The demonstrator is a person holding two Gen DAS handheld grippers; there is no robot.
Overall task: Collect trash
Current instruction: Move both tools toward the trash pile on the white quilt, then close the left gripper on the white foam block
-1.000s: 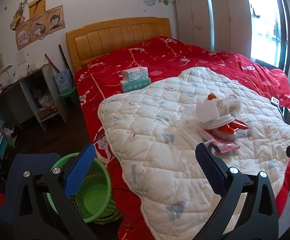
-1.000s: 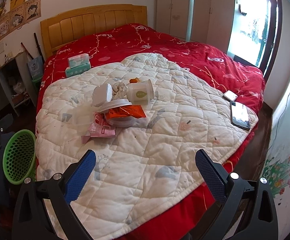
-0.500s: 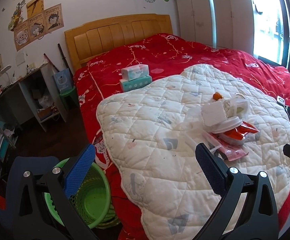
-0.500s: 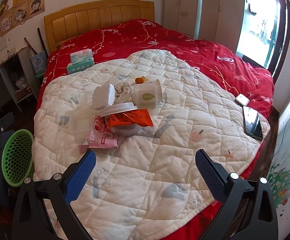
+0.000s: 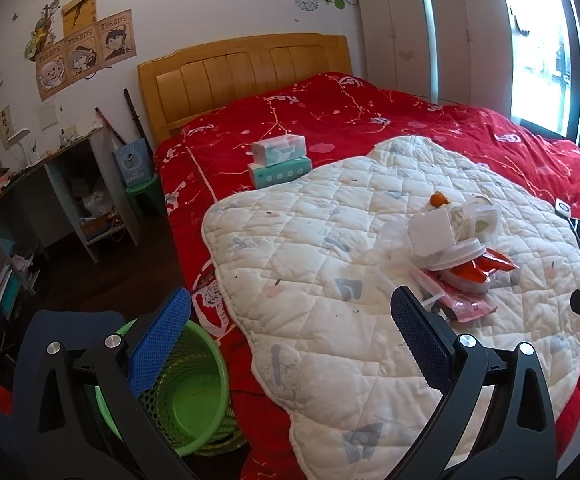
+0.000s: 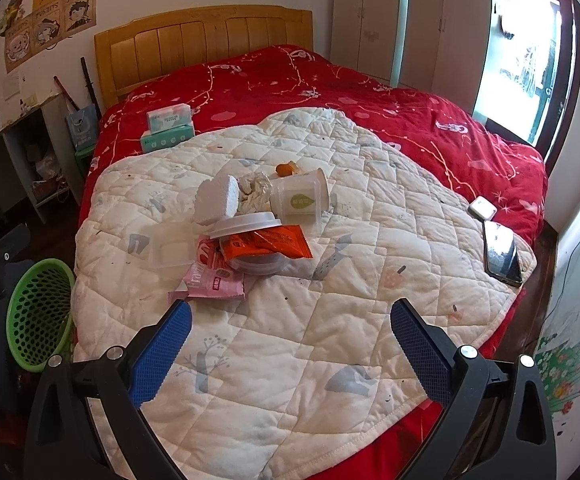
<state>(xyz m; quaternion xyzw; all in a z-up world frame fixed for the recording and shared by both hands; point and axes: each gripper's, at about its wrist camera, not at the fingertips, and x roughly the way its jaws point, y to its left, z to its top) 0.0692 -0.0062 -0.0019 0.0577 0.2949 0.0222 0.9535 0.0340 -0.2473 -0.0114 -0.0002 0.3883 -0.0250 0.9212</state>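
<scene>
A pile of trash lies on the white quilt [image 6: 290,340] in the middle of the bed: a white foam block [image 6: 216,200], crumpled paper [image 6: 256,192], a clear plastic cup [image 6: 299,200], a white lid [image 6: 246,224], an orange wrapper [image 6: 268,242], a pink wrapper [image 6: 214,280] and a clear tray [image 6: 170,250]. The pile also shows in the left wrist view [image 5: 453,256]. A green mesh basket [image 5: 186,396] stands on the floor by the bed, under my left gripper [image 5: 290,340]. My right gripper [image 6: 290,344] is over the quilt, short of the pile. Both are open and empty.
Two tissue boxes [image 6: 168,126] sit on the red bedspread [image 6: 329,92] near the headboard. A phone [image 6: 501,252] and a small white device [image 6: 481,208] lie at the quilt's right edge. A desk [image 5: 42,200] stands left of the bed; wardrobes [image 5: 429,32] and a window at the back.
Both grippers have moved forward towards the bed; the trash pile looks nearer in the right wrist view. The left view has shifted left, so the pile sits further right. Jaws stay open.
</scene>
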